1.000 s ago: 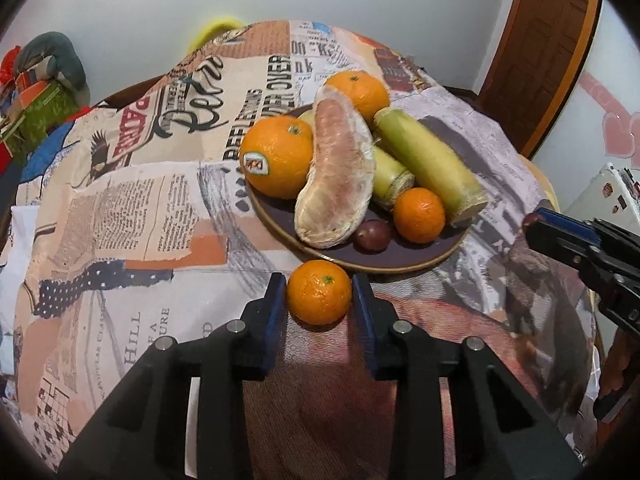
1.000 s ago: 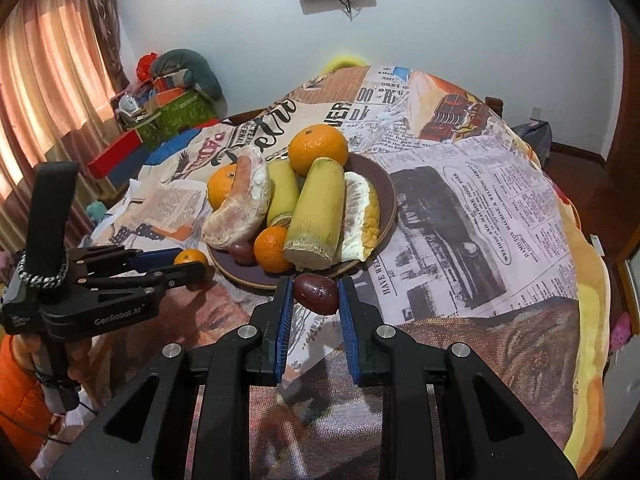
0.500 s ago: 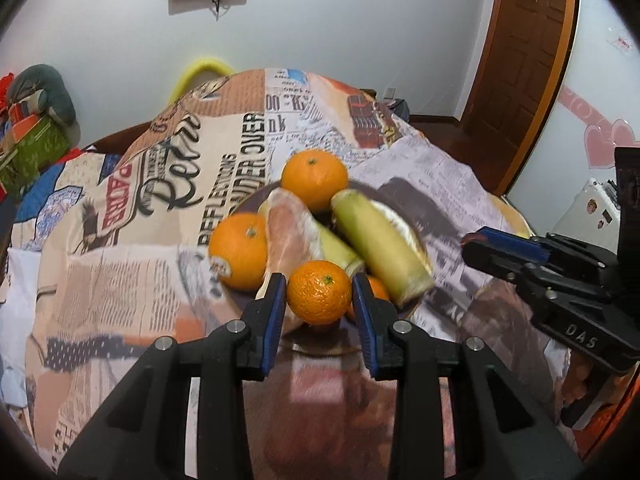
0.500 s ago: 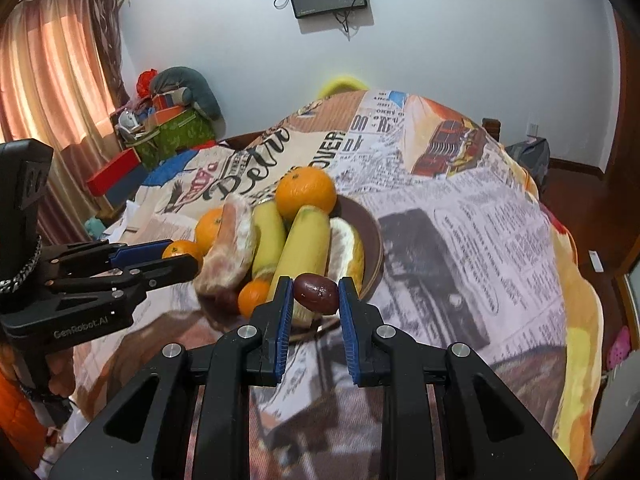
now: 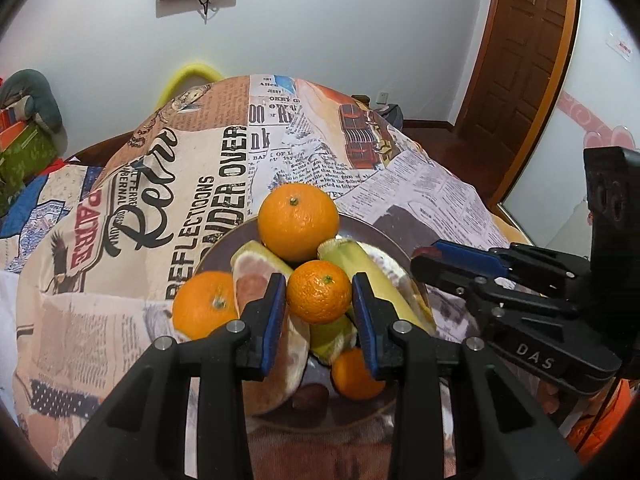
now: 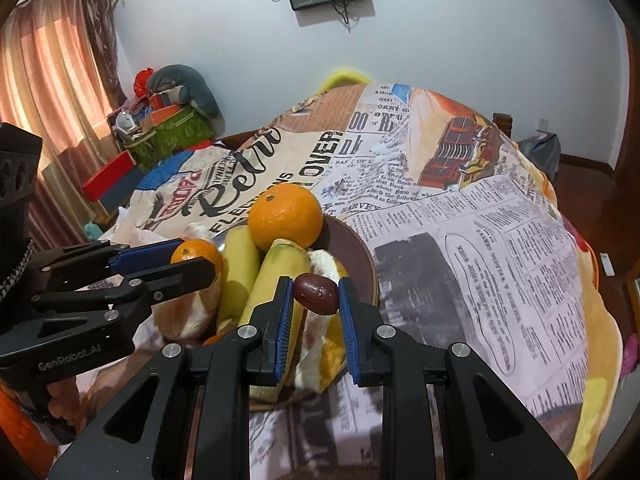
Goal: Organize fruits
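Left gripper [image 5: 319, 298] clamped on a small mandarin [image 5: 319, 292], held above the near middle of the fruit pile on the brown plate [image 5: 370, 236]; right gripper [image 6: 313, 294] pinched almost fully closed on a dark red-brown date-like fruit [image 6: 315, 288], held over the plate's right side above a green cane piece [image 6: 280, 276]. Plate on the newsprint-covered counter [image 6: 460, 240] already crowded: big orange [image 5: 298, 222] at the back, second orange [image 5: 205, 305] at left, pomelo segment [image 5: 256, 276], another small mandarin [image 5: 356, 372] at the front. Risks: dropping either fruit onto the sloped heap, likely rolling off the rim onto the cloth; mandarin landing on the round orange and dislodging it; both grippers close together over one plate, possible finger clash; over-squeezing the soft dark fruit
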`<state>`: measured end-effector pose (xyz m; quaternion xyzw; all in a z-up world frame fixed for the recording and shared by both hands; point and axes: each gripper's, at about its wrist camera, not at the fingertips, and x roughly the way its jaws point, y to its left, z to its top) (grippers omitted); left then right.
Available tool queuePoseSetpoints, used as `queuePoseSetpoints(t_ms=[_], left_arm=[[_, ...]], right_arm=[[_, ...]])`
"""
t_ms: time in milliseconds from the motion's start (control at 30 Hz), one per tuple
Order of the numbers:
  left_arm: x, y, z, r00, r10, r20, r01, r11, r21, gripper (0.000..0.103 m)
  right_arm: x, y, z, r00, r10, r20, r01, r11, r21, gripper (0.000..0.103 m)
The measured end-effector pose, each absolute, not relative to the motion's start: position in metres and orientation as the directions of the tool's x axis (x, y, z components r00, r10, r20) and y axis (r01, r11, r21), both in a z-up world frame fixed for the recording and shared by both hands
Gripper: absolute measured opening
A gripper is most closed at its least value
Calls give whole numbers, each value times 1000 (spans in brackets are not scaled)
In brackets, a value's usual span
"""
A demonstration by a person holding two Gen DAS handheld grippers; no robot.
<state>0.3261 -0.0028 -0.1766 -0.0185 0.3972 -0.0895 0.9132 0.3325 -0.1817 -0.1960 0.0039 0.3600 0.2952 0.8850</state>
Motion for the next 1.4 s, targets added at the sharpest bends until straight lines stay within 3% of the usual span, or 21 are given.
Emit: queuePoseSetpoints(t_ms=[367, 400, 467, 500, 833, 1100, 1400], left_arm=[[341, -5, -181, 662, -199, -722, 162, 979, -121, 35], [341, -5, -181, 659, -205, -723, 163, 978, -129, 37], [343, -4, -181, 655, -223, -722, 165, 975, -151, 42], [343, -3, -181, 653, -228, -723, 163, 974, -160, 42], [317, -2, -150, 704, -194, -683, 144, 981, -131, 42], [260, 10, -91, 794, -150, -589, 107, 988, -109, 42], [163, 11, -10, 915, -86, -394, 66, 996, -65, 46]], right_arm=[[341, -172, -203, 538, 530, -655, -540, 814, 214, 22], [342, -172, -204, 535, 530, -658, -537, 815, 219, 23], [344, -173, -204, 540, 525, -658, -528, 820, 222, 38], [345, -175, -204, 539, 529, -656, -523, 820, 232, 40], [328, -186, -179, 594, 510, -622, -514, 836, 194, 40], [281, -198, -118, 687, 513, -515, -517, 843, 149, 40], [204, -215, -45, 785, 525, -329, -519, 847, 116, 40]])
